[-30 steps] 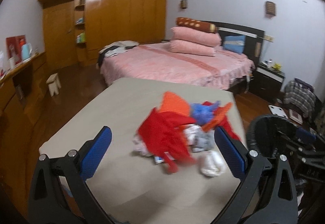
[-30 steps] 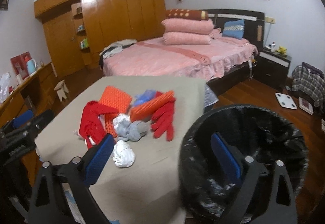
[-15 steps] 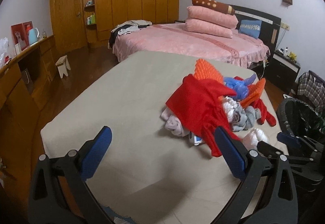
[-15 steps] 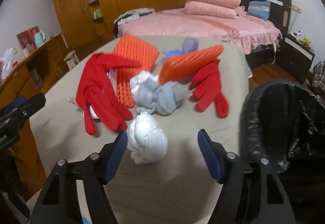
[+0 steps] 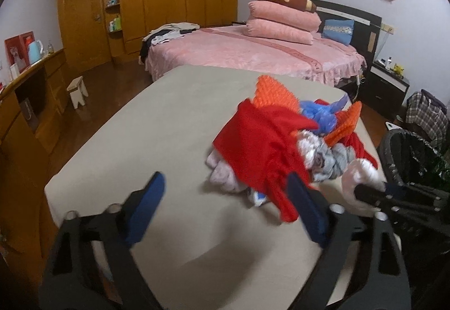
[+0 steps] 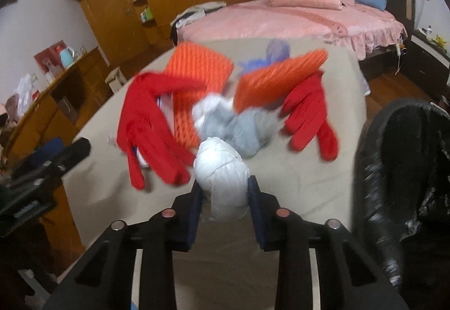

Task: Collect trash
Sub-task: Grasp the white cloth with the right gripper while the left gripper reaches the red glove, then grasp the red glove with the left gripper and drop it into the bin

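Right gripper closed around a white wad at the near edge of a beige table.

The table (image 6: 309, 169) carries a heap of litter toward its right side, with a black-lined bin (image 6: 407, 169) standing just off its right edge. In the heap, two red gloves (image 6: 146, 124) flank two orange foam nets (image 6: 197, 71), over a grey bundle (image 6: 247, 127) and a blue bag (image 5: 320, 113). The white wad (image 6: 222, 180) lies nearest the front edge; the right gripper (image 6: 223, 197) has its blue pads pressed against both its sides. The left gripper (image 5: 225, 206) hovers over bare tabletop left of the heap, jaws spread wide, holding nothing.
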Demonstrator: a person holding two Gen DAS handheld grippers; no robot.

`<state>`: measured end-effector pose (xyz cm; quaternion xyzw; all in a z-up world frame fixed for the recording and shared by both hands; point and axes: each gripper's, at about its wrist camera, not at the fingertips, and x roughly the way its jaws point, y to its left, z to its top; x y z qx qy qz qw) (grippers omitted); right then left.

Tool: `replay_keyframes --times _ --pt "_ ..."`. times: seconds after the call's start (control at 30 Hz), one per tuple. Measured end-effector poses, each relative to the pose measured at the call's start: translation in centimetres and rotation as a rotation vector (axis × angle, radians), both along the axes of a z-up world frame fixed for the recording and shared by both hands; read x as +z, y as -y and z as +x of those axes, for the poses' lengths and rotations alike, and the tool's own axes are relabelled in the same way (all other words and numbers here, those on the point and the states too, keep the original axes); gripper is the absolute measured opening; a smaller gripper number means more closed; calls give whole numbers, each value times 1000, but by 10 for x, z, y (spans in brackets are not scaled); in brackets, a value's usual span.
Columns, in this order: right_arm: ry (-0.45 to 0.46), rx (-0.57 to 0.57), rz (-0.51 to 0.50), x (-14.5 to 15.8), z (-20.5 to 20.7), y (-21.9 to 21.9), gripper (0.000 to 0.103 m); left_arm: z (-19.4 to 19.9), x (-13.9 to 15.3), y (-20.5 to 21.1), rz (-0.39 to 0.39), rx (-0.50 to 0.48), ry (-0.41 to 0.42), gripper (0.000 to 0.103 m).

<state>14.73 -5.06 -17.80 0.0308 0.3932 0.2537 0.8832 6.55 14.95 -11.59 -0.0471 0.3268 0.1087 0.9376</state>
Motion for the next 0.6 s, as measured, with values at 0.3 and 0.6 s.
replay_keyframes --times 0.3,0.6 --pt "71 -38 -15 22 20 10 32 41 -2 15 14 -40 13 79" --pt "36 -66 -9 13 27 19 32 79 -18 23 -18 -108 -47 50"
